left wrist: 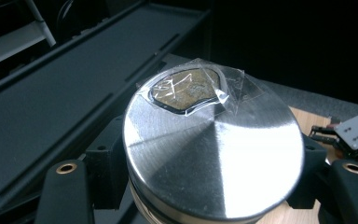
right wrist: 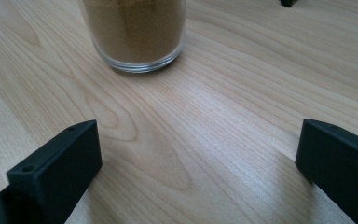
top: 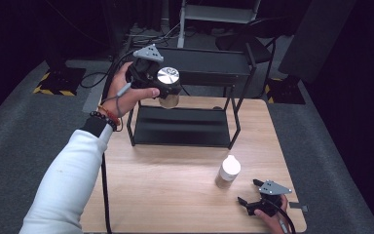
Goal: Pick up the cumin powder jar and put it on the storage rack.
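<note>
We see the left gripper (top: 168, 90) lifted above the black metal two-tier rack (top: 185, 127), its jaws clamped around a glass spice jar with a brushed silver lid (left wrist: 213, 149); the right gripper (top: 254, 195) rests on the pale wooden table (right wrist: 205, 116), jaws spread wide, a second, white-capped glass jar of brown powder (right wrist: 134, 32) just beyond its fingertips

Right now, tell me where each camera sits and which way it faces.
High view: above the table, looking forward and down; sleeve, both hands.
Left gripper view: on the left gripper, looking down on the steel-lidded jar it grips above the black shelf.
Right gripper view: on the right gripper, low, facing the second jar; jaws open.
Shared: both jars appear in the high view too.
</note>
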`<state>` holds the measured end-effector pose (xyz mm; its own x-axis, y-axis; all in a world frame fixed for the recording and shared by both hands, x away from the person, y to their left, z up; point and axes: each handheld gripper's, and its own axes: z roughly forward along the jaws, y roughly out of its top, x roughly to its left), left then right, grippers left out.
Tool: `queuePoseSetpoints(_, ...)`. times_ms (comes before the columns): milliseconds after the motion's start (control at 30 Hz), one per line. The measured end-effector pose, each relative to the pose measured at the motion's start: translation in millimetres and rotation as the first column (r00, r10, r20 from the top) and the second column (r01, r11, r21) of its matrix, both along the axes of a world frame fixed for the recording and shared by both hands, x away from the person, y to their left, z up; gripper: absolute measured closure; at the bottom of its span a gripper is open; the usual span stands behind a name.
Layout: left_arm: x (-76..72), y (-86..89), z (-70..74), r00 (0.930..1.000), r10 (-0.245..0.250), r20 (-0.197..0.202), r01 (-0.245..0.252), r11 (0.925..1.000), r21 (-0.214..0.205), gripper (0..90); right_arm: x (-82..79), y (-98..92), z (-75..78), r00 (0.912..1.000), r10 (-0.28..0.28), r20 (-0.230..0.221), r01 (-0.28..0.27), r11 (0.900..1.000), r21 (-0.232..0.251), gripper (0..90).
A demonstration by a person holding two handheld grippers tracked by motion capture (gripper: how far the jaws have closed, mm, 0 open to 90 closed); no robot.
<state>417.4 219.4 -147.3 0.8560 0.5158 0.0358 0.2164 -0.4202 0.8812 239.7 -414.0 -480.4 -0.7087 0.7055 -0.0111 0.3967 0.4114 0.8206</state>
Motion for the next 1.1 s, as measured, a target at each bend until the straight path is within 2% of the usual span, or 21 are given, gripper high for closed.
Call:
queuePoseSetpoints(433,30.4,-15.2,34.6,0.9997,0.016,0.018,-0.017,0.9996,0.022,31.0,0.4,-0.4,0.0,1.0000,0.005,0.000,-0.005,1.0000,0.000,0.0)
queuePoseSetpoints(633,49.2,-26.5,44.7,0.9993,0.029,0.021,-0.030,0.9989,0.037,31.0,0.5,-0.5,0.0,1.0000,0.007,0.000,-0.007,1.0000,0.000,0.0)
queuePoseSetpoints(833,62.1,-33.6,48.9,0.9991,0.033,0.026,-0.034,0.9987,0.038,30.9,0.8,-0.7,-0.1,1.0000,0.010,0.001,-0.010,1.0000,0.000,0.0)
queuePoseSetpoints(1000,76.4,-44.9,53.6,0.9991,0.035,0.026,-0.037,0.9972,0.065,31.0,0.9,-0.9,-0.1,0.9999,0.012,0.001,-0.012,0.9999,-0.001,0.0)
queuePoseSetpoints(1100,84.8,-49.4,53.6,0.9991,0.035,0.026,-0.036,0.9976,0.058,30.9,0.9,-0.9,-0.1,0.9999,0.012,0.002,-0.012,0.9999,-0.001,0.0)
